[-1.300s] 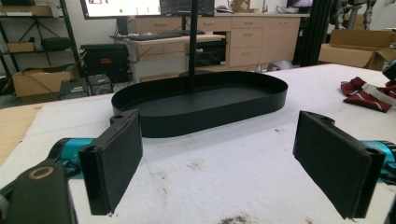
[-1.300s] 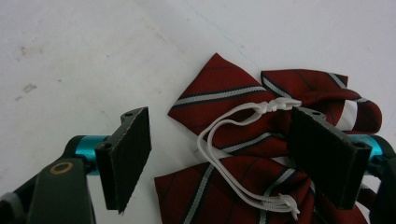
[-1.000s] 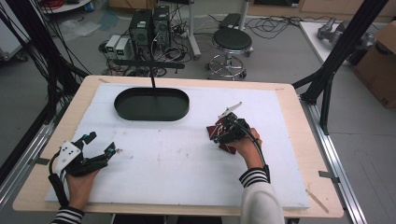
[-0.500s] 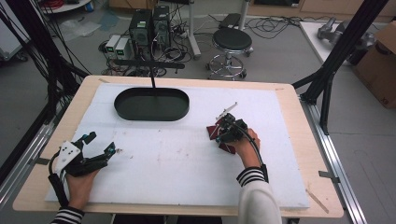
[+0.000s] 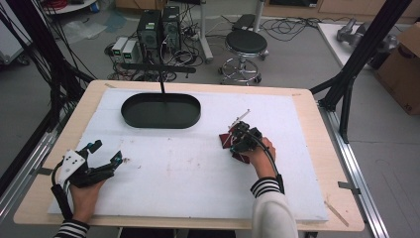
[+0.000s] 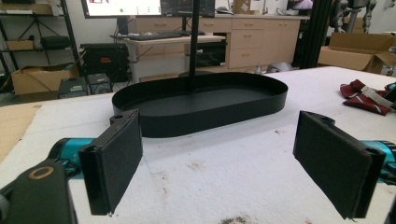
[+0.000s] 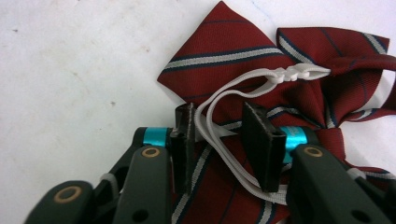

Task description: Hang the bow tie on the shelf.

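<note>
**Bow tie under the right gripper, tray waiting empty**

The work looks to be at an early stage. The dark red striped fabric bow tie [image 7: 299, 88] lies flat on the white foam table cover [image 5: 198, 173], right of centre and well apart from the black oval metal tray [image 5: 161, 110] at the far side. The right gripper [image 7: 224, 135] is down on it: its jaws stand part-way apart, straddling the white elastic neck loop [image 7: 233, 93], with the pads either side of the strands but not yet pressed together. So the grasp reads as being lined up, not made. Nothing is lifted.

The left gripper [image 6: 233, 158] rests near the left front corner of the table, jaws wide apart and holding nothing, pointed toward the tray.

The tray is empty; its bare floor shows clean in the left gripper view, crossed only by a thin black upright post [image 6: 194, 44] in front of it. If the tray is the destination, pinching, lifting and carrying all remain.
</note>
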The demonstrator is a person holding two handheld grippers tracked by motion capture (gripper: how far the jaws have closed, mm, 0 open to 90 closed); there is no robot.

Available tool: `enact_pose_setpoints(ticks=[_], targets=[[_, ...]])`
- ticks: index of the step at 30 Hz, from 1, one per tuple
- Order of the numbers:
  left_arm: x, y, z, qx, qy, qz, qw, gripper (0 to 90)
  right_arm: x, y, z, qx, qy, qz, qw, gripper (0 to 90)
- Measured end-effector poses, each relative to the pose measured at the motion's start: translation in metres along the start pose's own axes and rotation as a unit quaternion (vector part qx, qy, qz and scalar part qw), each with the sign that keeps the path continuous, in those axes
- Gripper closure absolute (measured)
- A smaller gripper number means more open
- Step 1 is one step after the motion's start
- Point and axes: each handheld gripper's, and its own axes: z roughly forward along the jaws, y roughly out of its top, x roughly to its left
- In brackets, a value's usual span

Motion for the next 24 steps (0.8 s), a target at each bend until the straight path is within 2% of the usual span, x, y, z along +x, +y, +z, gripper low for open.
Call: enact_pose_setpoints(ticks=[4,6,9,15,23,24], targets=[[0.000,0.000,0.000,0.000,0.000,0.000,1.0000,16.2,-0.001,0.000,0.000,0.001,0.009,-0.004,1.0000,74.2],[0.000,0.000,0.000,0.000,0.000,0.000,1.0000,16.2,-0.001,0.001,0.000,-0.001,0.015,0.005,0.9999,81.2],[0.000,0.000,0.000,0.000,0.000,0.000,1.0000,16.2,-0.003,0.001,0.000,-0.002,0.020,0.017,0.9996,86.0],[0.000,0.000,0.000,0.001,0.001,0.000,1.0000,16.2,-0.002,0.002,-0.001,-0.005,0.009,0.013,0.9999,86.7],[0.000,0.000,0.000,0.001,0.001,0.000,1.0000,16.2,-0.001,0.002,-0.007,-0.034,0.005,0.011,0.9994,86.8],[0.000,0.000,0.000,0.000,0.001,0.000,1.0000,16.1,-0.002,0.002,-0.010,-0.053,0.005,0.013,0.9985,86.8]])
